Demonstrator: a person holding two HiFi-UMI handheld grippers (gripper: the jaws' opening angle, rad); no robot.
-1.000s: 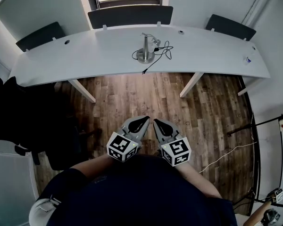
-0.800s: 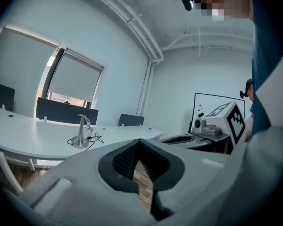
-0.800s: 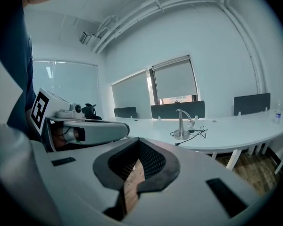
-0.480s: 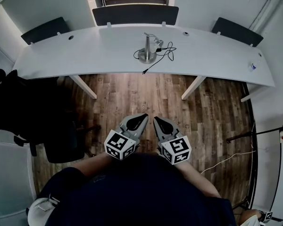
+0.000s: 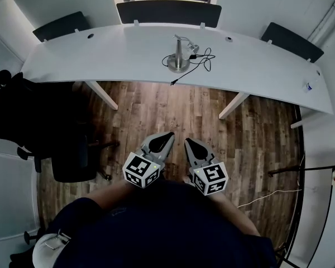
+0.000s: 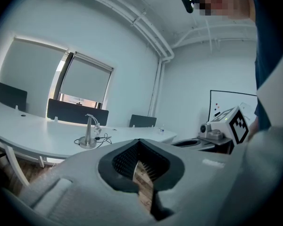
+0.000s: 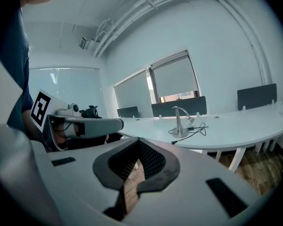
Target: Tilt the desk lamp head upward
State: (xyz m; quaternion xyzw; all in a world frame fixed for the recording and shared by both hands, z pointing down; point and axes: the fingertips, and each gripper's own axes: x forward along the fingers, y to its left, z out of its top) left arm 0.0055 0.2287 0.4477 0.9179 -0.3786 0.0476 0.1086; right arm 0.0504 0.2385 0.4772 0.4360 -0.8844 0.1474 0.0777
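A small silver desk lamp point(image 5: 180, 54) stands on the long white curved desk point(image 5: 128, 54), its thin neck bent over and its head drooping to the right, with a black cable point(image 5: 198, 61) coiled beside its round base. It also shows far off as the lamp point(image 6: 88, 132) in the left gripper view and the lamp point(image 7: 181, 121) in the right gripper view. Both grippers are held close to the person's body over the wooden floor, well short of the desk. The left gripper point(image 5: 168, 134) and the right gripper point(image 5: 186, 141) are shut with nothing in them.
Three dark chairs point(image 5: 168, 12) stand behind the desk under a window. A black chair or bag point(image 5: 22, 121) sits at the left over the wood floor point(image 5: 173, 110). A small bottle point(image 5: 308, 85) stands at the desk's right end. A cable point(image 5: 268, 194) runs across the floor at the right.
The view has drifted so the desk and lamp sit a little higher and further right in the frame. Both grippers stay shut near the body.
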